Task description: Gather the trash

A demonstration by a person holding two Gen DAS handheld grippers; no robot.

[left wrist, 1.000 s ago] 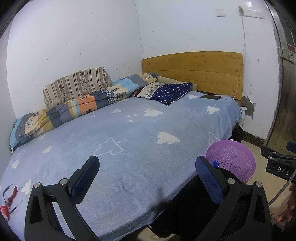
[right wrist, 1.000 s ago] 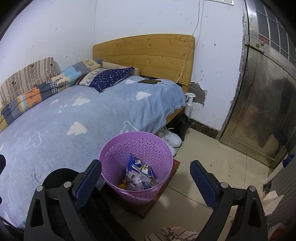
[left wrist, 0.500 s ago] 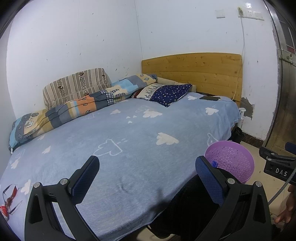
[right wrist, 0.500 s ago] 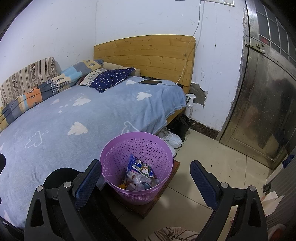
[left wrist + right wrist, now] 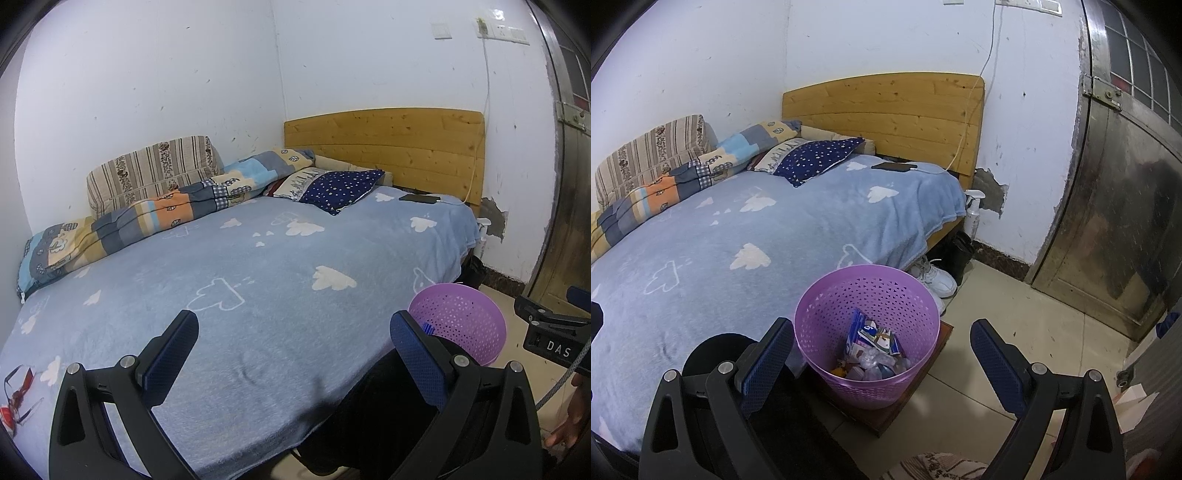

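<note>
While the left claw (image 5: 293,354) hangs apart and empty over the fleecy blue bed (image 5: 258,295), a red scrap (image 5: 16,391) lies at 8 o'clock, barely shifted. Only the right view, its right claw (image 5: 882,354) also apart, shows wrappers (image 5: 873,350) inside the perforated purple basket (image 5: 868,295).

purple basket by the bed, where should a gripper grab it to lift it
Grip the purple basket by its top rim on the floor-facing side, coming from above. It stands upright with its mouth open, the thin rim fits between two fingers, and the bed crowds its far side.
</note>
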